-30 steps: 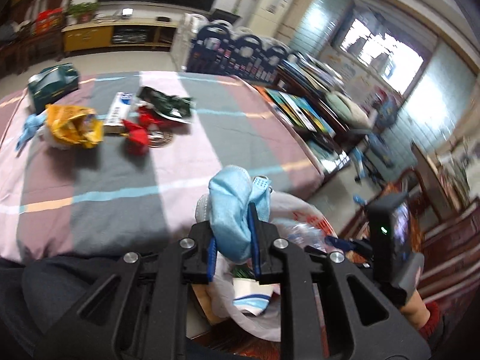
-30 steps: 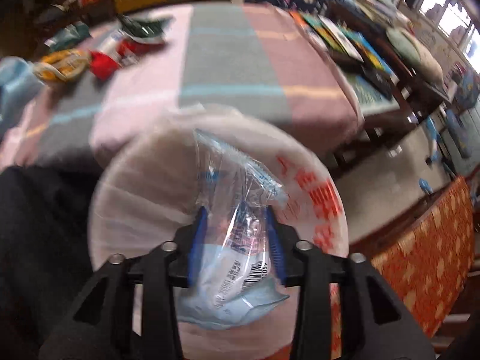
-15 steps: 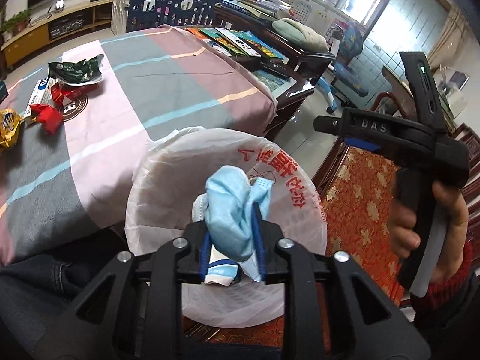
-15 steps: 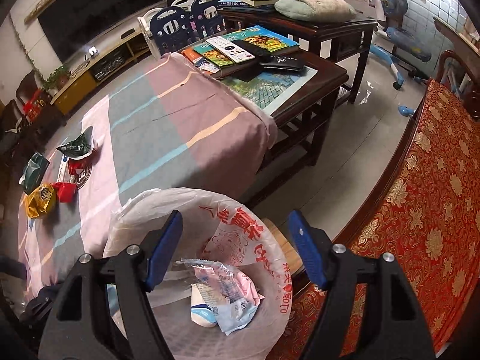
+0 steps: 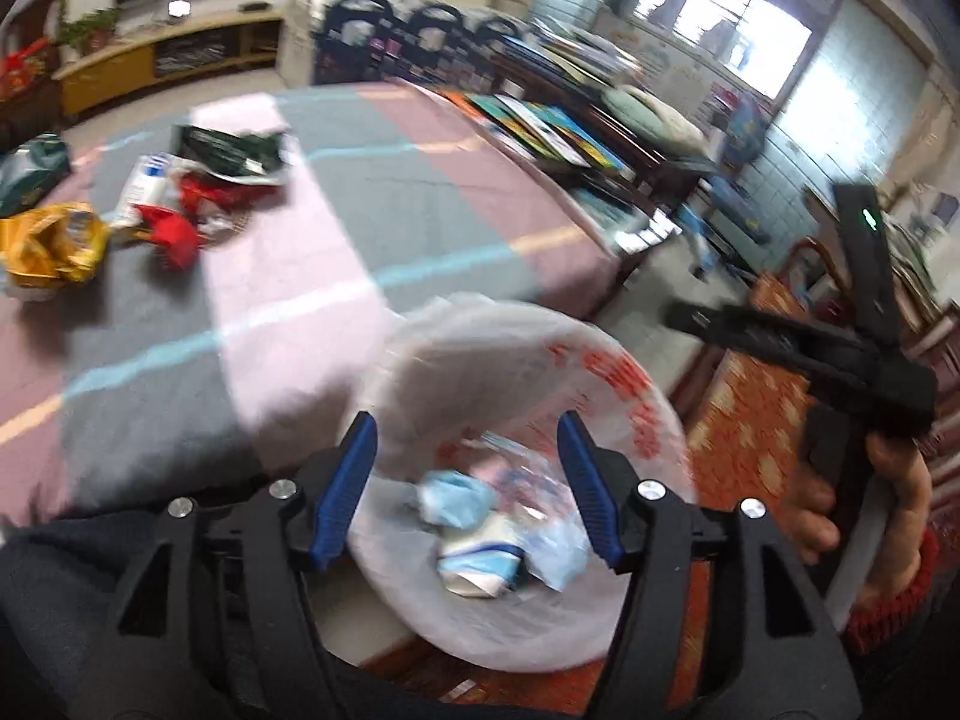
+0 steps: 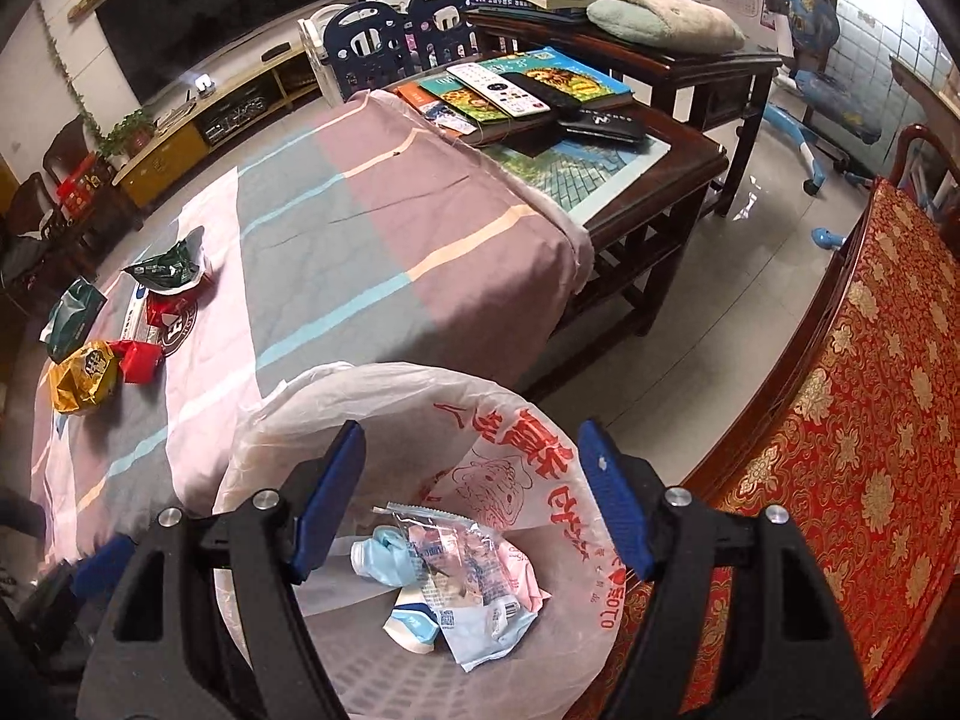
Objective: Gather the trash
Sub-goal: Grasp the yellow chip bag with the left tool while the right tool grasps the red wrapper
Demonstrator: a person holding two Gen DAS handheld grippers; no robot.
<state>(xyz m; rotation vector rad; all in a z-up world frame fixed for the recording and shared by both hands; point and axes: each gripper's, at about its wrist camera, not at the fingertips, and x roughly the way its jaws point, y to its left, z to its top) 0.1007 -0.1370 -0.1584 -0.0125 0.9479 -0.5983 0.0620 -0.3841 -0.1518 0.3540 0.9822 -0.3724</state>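
the blue wad [image 6: 384,555] and wrappers lie in the bag-lined bin [image 6: 540,420]. left gripper [image 5: 468,489] is opening, right gripper [image 6: 471,507] wide, both empty. remaining trash [image 6: 114,342] waits on the surface at ten o'clock.

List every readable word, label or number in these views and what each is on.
"OTO", end of a red word: trash bag rim.
Large red characters on the bag: upside down, not legible to me.
Wrappers in the bag, table wrappers, books: print too small.
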